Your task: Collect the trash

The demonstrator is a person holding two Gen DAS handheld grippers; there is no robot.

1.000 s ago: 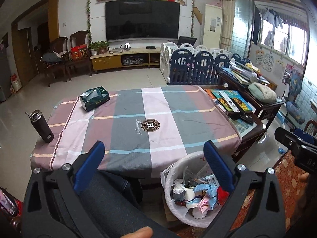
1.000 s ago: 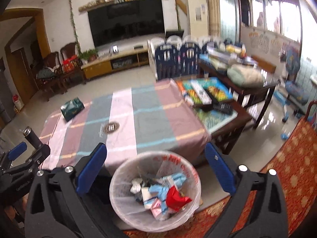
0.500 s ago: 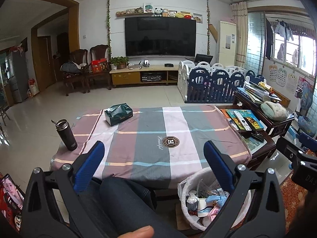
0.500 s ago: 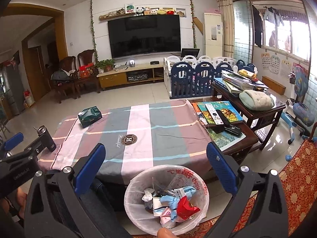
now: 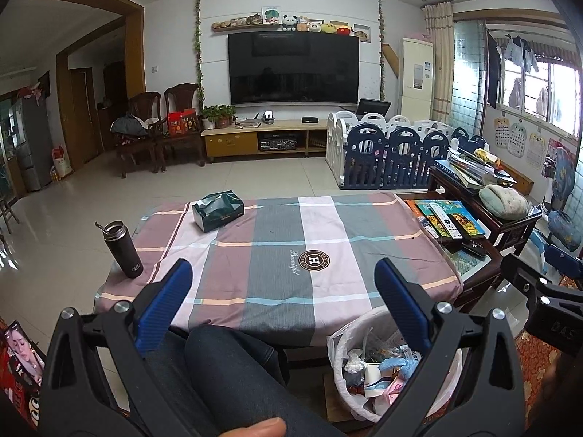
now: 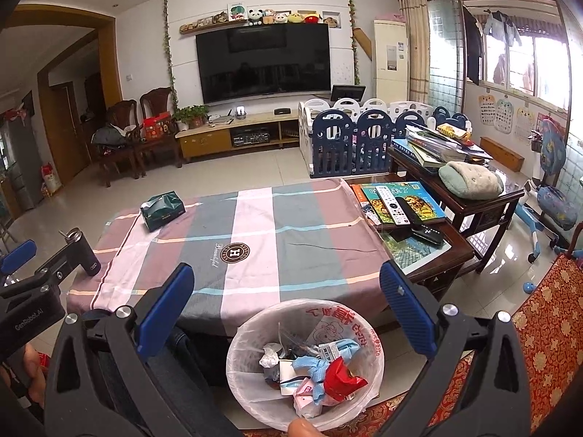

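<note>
Both grippers up in the air, nothing held. Left gripper (image 5: 282,280): blue-padded fingers (image 5: 165,302) spread wide, empty gap, pointing over the table (image 5: 277,255) w/ plaid cloth. Right gripper (image 6: 286,286): fingers (image 6: 406,309) likewise wide apart, nothing between, hanging above the trash bin (image 6: 251,331).

Bin: round, white plastic liner w/ red print, on the floor at the near edge of the table, towards its right end; in left view seen low right (image 5: 337,342), partly behind the right-hand finger. Inside: pile of trash (image 6: 313,373) – crumpled white tissue, light blue wrappers, red foil wrapper on top, pink packet, small white box. All of it inside the liner, below the rim.

On the cloth: green tissue box (image 5: 218,210) near far left corner, tilted a bit; dark thermos bottle (image 5: 123,249) upright at left edge, lid open. Round "H" logo (image 5: 314,259) printed mid-cloth. Rest of cloth bare.

Beside table on right: dark wood side table (image 6: 430,251) w/ colourful books and remotes (image 6: 391,204) lying on top. Person's leg in dark jeans (image 5: 226,371) under left gripper; fingertip (image 5: 255,429) at bottom edge. Right gripper body visible at far right of left view, left gripper body at far left of right view – well apart from each other.
</note>
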